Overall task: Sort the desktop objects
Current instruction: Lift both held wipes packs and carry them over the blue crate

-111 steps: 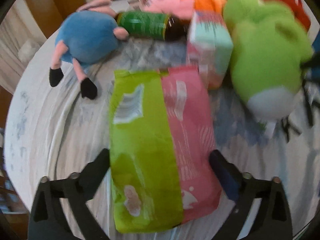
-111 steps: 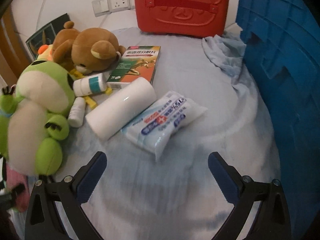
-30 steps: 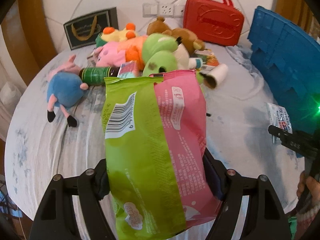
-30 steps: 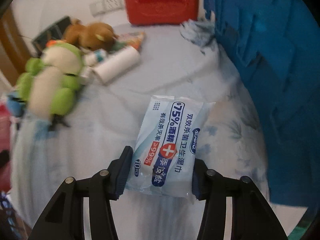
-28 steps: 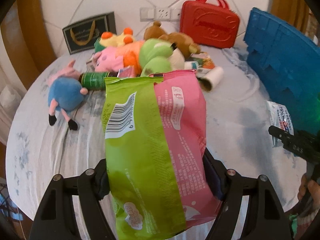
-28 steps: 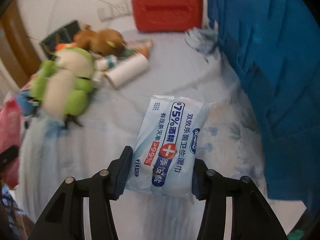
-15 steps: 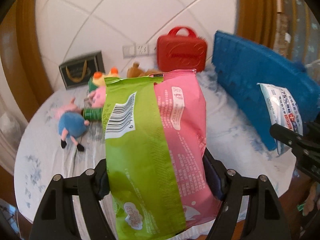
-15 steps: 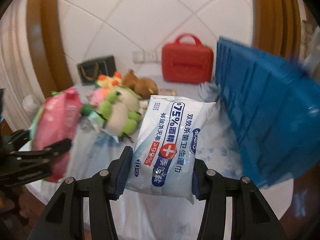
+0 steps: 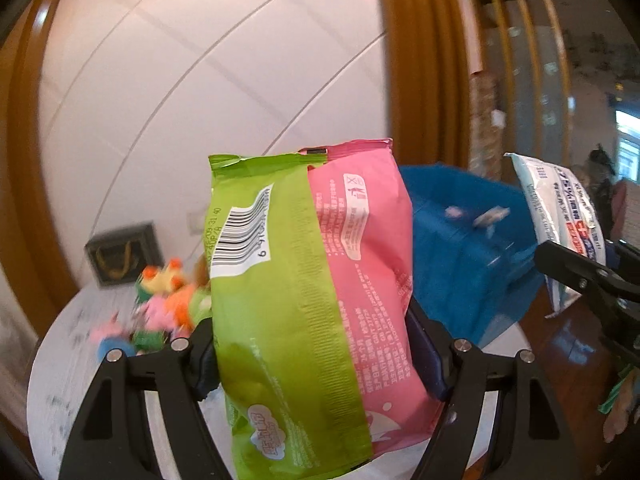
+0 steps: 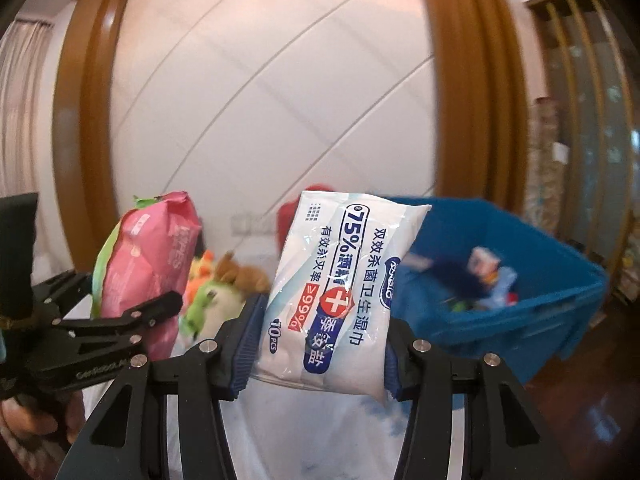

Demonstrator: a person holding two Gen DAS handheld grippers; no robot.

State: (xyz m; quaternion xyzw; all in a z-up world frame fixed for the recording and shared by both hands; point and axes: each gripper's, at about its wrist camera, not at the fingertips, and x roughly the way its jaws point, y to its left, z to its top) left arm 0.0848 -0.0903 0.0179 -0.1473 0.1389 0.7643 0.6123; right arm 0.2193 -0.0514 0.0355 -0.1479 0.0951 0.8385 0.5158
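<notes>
1. Left tongs (image 9: 310,354) are clamped on a green and pink wipes pack (image 9: 304,280), which is held upright above the worktop (image 9: 60,360)
2. Right tongs (image 10: 316,344) are closed on a white and blue wet-wipe packet (image 10: 340,288), raised beside the other pack
3. An open blue crate (image 10: 500,304) is seen just behind the packet, with small items inside
4. Blurred plush toys (image 9: 168,300) are heaped on the round worktop, before a white panelled wall (image 9: 200,80)

On the white wipes packet (image 10: 336,300) we read "75%酒精", "双效杀菌卫生湿巾", "有效杀灭率 ≥99%", "10 PCS" and a white cross on red. The green-and-pink packet (image 9: 304,280) bears a barcode ending in 9; we cannot read its fine print.
</notes>
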